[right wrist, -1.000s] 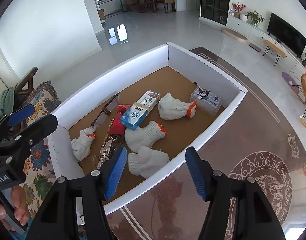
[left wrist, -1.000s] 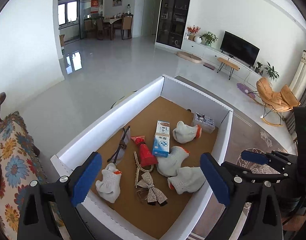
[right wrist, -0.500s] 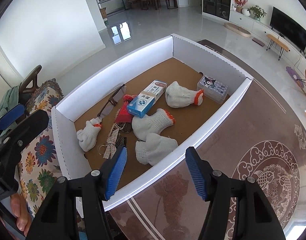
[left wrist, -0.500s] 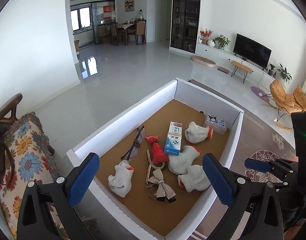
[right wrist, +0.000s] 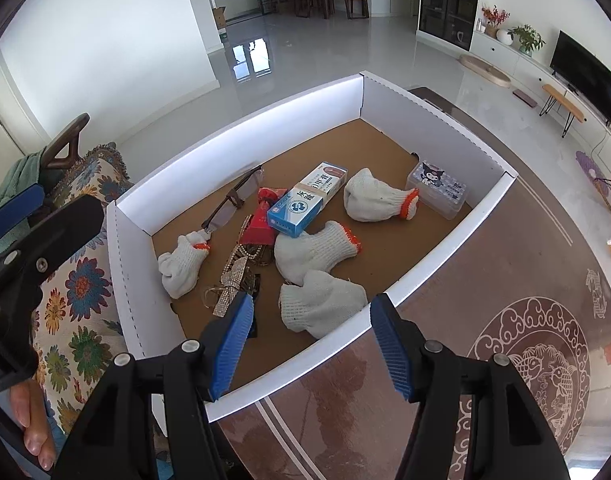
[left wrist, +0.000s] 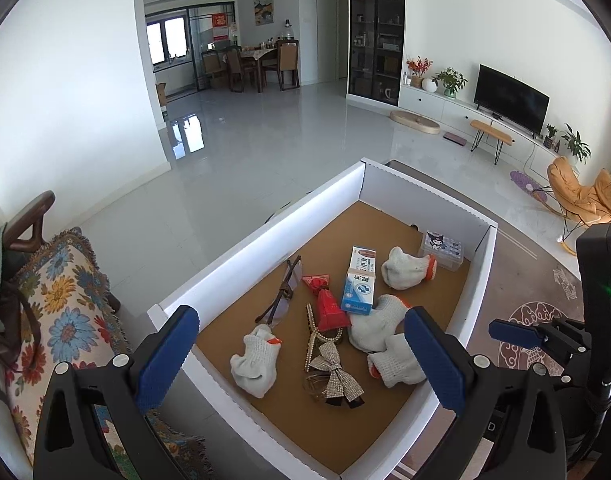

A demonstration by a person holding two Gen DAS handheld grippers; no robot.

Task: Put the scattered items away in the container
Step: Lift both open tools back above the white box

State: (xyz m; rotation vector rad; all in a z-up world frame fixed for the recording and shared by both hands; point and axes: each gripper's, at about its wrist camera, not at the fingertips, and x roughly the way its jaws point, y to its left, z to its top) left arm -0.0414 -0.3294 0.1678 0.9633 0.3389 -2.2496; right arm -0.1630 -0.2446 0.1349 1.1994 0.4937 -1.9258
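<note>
Two grippers hover above the white box [right wrist: 241, 120], the left gripper [left wrist: 301, 356] gaping wide, the right gripper [right wrist: 309, 344] half spread, both empty. Nearest, at six o'clock on the box floor, lies a soft, light glove [right wrist: 321, 304]; pinch its bunched middle. Left of it, the beaded bow [right wrist: 231, 284] looks snaggy. Toward one o'clock the small clear case [right wrist: 437, 190] seems rigid, slick; grip its sides.

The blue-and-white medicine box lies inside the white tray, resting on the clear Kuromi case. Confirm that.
Not quite. The blue-and-white medicine box does lie inside the white tray, but it rests against the red pouch; the clear Kuromi case sits apart, as the right wrist view shows.
</note>
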